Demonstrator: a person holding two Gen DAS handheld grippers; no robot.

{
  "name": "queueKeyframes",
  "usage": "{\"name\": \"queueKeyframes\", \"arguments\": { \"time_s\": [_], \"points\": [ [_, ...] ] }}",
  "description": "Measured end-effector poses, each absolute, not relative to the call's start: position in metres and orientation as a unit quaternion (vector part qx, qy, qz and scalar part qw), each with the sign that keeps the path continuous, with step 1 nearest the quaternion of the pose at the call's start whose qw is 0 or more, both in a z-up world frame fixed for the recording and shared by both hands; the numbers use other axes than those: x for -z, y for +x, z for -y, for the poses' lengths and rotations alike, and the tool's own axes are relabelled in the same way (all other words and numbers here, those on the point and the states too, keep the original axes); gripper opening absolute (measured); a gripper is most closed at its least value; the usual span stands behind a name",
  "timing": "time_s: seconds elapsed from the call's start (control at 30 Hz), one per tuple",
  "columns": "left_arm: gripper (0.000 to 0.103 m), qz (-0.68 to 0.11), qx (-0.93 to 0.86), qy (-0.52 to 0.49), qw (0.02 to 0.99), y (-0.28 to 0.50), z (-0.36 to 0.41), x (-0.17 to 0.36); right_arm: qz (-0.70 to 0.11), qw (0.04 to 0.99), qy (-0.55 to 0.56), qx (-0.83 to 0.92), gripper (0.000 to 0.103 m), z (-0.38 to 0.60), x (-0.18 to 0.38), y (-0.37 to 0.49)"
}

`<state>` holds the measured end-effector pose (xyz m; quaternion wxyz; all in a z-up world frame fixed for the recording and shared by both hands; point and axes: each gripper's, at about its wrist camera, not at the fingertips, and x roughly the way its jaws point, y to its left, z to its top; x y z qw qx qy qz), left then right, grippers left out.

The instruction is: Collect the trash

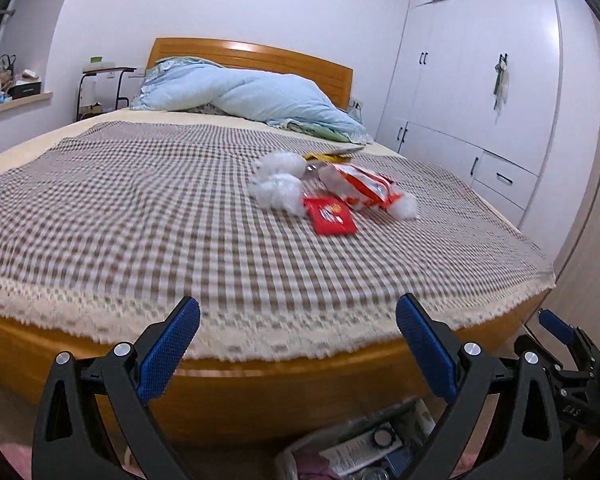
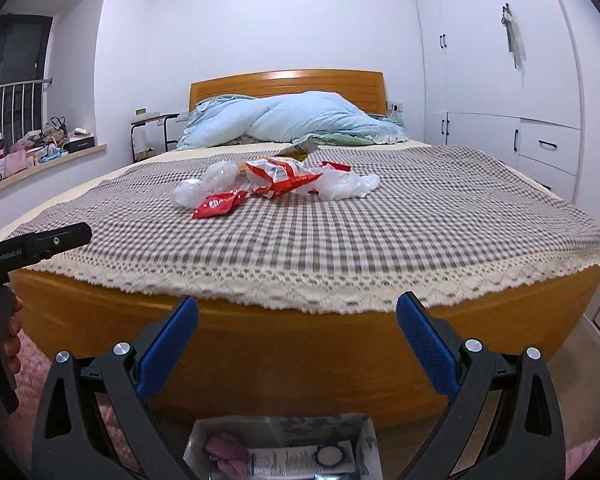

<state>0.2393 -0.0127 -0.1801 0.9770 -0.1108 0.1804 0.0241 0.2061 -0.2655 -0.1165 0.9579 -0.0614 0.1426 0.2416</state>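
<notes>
Checked bedspread [image 2: 340, 232] under wrapper pile [image 2: 278, 178]

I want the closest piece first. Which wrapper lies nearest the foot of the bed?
The flat red packet; the crumpled plastic and the red-and-white bag lie farther back.

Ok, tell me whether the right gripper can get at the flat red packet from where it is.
Probably yes: the right gripper is open and nothing stands between it and the flat red packet, the nearest piece, though it must cross bare checked bedspread.

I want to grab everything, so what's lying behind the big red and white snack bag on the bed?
Behind the red and white snack bag a yellow wrapper sticks up, only partly visible. The bag hides whatever else lies under or directly behind it.
</notes>
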Motion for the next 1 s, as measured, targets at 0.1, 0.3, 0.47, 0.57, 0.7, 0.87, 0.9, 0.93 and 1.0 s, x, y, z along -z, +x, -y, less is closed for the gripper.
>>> {"name": "queueKeyframes", "arguments": {
  "time_s": [0.1,0.3,0.47,0.57,0.7,0.87,0.9,0.93,1.0],
  "points": [
    [0.095,-0.173,-0.024,-0.118,0.978,0.259,-0.002,0.182,-0.139,0.96,-0.058,-0.235,0.095,0.263,0.112,0.219],
    [0.095,-0.157,-0.032,-0.122,0.979,0.285,-0.018,0.177,-0.138,0.961,-0.058,-0.233,0.095,0.246,0.102,0.243],
    [0.095,-0.158,-0.038,-0.122,0.979,0.308,-0.026,0.171,-0.137,0.96,-0.056,-0.237,0.095,0.212,0.092,0.257],
    [0.095,-0.155,-0.037,-0.119,0.98,0.317,-0.026,0.168,-0.134,0.96,-0.059,-0.238,0.095,0.194,0.086,0.269],
    [0.095,-0.156,-0.038,-0.119,0.98,0.331,-0.038,0.169,-0.131,0.962,-0.058,-0.232,0.095,0.172,0.079,0.291],
    [0.095,-0.155,-0.04,-0.118,0.98,0.349,-0.061,0.164,-0.135,0.964,-0.046,-0.223,0.095,0.143,0.07,0.314],
    [0.095,-0.154,-0.043,-0.116,0.98,0.352,-0.063,0.164,-0.142,0.961,-0.043,-0.234,0.095,0.137,0.067,0.32],
    [0.095,-0.153,-0.044,-0.115,0.981,0.357,-0.068,0.163,-0.145,0.96,-0.042,-0.237,0.095,0.131,0.066,0.325],
    [0.095,-0.152,-0.046,-0.115,0.981,0.365,-0.071,0.163,-0.146,0.961,-0.05,-0.231,0.095,0.115,0.062,0.334]
  ]
}}
